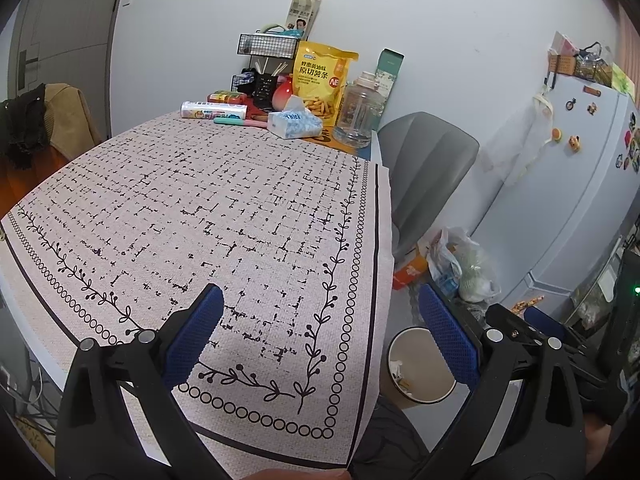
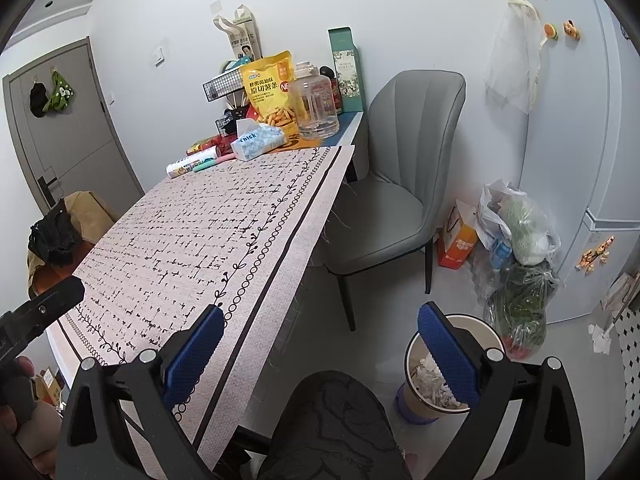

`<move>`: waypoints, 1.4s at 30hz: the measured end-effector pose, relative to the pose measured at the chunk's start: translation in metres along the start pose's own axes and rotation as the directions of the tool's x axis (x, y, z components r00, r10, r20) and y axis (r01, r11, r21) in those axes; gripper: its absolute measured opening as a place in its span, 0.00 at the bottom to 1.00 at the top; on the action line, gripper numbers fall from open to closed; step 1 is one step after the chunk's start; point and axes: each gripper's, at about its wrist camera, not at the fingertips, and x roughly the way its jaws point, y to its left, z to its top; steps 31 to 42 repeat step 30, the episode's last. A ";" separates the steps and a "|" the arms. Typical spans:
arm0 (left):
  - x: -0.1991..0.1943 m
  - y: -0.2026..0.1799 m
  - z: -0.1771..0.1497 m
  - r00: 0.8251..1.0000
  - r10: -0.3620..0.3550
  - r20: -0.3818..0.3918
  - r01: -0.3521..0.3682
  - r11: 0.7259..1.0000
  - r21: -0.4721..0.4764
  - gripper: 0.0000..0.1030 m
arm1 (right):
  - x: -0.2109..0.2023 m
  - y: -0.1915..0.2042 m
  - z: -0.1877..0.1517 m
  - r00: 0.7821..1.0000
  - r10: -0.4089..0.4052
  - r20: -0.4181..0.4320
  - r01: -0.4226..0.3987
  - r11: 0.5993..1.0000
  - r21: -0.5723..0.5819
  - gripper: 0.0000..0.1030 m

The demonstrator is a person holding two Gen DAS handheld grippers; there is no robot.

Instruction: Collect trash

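Observation:
A small round trash bin [image 2: 412, 364] stands on the floor to the right of the table, with crumpled white paper [image 2: 430, 378] inside. It also shows in the left wrist view [image 1: 404, 368]. My left gripper [image 1: 320, 332] is open and empty above the near right corner of the patterned tablecloth [image 1: 224, 216]. My right gripper [image 2: 320, 344] is open and empty, between the table edge and the bin, its right finger over the bin's rim. No loose trash shows on the cloth.
At the table's far end stand a tissue pack [image 1: 294, 122], a yellow snack bag [image 1: 322, 80], a clear jug [image 1: 358, 114], a wire rack [image 1: 266, 46] and a wrapped roll [image 1: 214, 111]. A grey chair [image 2: 400, 184], filled plastic bags [image 2: 516, 232] and a fridge [image 2: 580, 120] stand on the right.

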 end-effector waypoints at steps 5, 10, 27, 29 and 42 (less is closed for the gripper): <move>0.001 0.002 0.001 1.000 0.000 0.000 0.000 1.000 -0.006 0.94 | 0.000 -0.001 0.000 1.000 -0.002 0.003 0.002 1.000 -0.001 0.92; 0.000 0.002 0.000 1.000 0.000 0.000 0.000 1.000 -0.007 0.94 | 0.001 0.000 0.000 1.000 -0.002 0.003 0.002 1.000 -0.003 0.92; 0.006 0.004 -0.003 1.000 -0.013 -0.013 0.012 1.000 -0.011 0.94 | 0.006 0.003 -0.003 1.000 -0.012 -0.013 0.012 1.000 -0.008 0.92; 0.009 0.006 -0.004 1.000 -0.015 -0.021 0.015 1.000 -0.014 0.94 | 0.008 0.004 -0.002 1.000 -0.013 -0.015 0.012 1.000 -0.010 0.92; 0.010 0.007 -0.005 1.000 -0.016 -0.024 0.015 1.000 -0.018 0.94 | 0.009 0.004 -0.003 1.000 -0.012 -0.018 0.012 1.000 -0.011 0.92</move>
